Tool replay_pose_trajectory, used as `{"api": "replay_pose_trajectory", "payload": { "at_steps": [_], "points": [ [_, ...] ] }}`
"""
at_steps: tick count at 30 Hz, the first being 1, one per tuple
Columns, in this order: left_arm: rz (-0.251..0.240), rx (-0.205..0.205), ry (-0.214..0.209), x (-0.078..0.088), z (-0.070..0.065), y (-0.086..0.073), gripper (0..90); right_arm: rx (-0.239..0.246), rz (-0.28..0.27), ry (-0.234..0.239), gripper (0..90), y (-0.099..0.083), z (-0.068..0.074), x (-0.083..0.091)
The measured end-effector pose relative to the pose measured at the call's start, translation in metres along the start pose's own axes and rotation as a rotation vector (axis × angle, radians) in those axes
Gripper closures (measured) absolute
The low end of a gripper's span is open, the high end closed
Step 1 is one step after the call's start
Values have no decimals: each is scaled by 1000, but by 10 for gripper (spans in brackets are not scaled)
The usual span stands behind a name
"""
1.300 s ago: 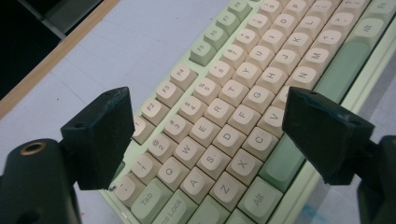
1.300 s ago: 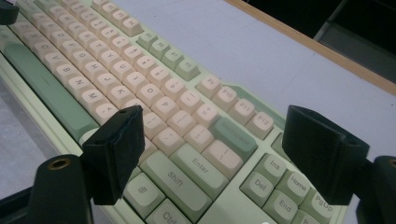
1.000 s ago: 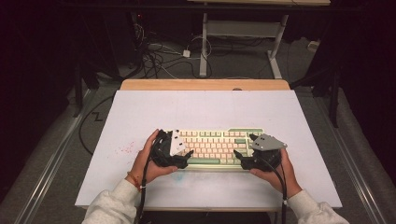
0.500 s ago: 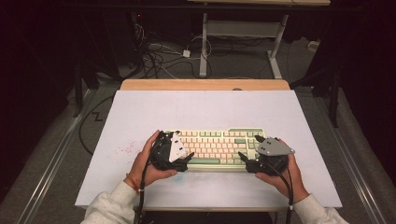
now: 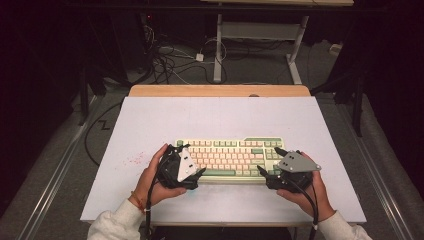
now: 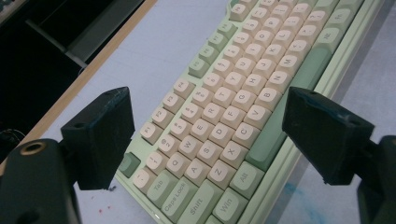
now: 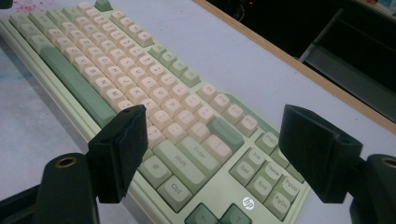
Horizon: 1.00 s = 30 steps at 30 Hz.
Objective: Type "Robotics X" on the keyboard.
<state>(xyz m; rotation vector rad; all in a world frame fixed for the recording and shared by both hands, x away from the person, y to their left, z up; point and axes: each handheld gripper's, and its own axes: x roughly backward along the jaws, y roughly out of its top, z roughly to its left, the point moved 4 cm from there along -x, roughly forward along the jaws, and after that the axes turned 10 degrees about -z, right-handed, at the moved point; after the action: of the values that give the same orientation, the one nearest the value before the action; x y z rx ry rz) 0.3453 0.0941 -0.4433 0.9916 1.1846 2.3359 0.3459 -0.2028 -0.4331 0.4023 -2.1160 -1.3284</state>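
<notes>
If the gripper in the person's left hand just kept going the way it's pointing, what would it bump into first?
Most likely the keyboard. The left gripper is open, its fingers spread over the keyboard's left end, aimed down at the letter keys. Depth is hard to judge, but the keys look like the first thing in its line.

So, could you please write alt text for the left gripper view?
A pale green keyboard with cream keys lies at a slant on a white table, seen close from its left end. The left gripper's two black tongs stand open over that end, one on each side of it.
</notes>
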Motion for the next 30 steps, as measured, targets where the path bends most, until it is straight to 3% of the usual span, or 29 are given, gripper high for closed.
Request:
{"api": "replay_pose_trajectory", "payload": {
  "at_steps": [11,30],
  "points": [
    [-2,-25,-2,6,-4,-3,156,14,3,-13,226,-1,0,10],
    [0,-27,-12,20,-7,-19,155,36,-3,-24,222,-7,-1,25]
  ]
}}
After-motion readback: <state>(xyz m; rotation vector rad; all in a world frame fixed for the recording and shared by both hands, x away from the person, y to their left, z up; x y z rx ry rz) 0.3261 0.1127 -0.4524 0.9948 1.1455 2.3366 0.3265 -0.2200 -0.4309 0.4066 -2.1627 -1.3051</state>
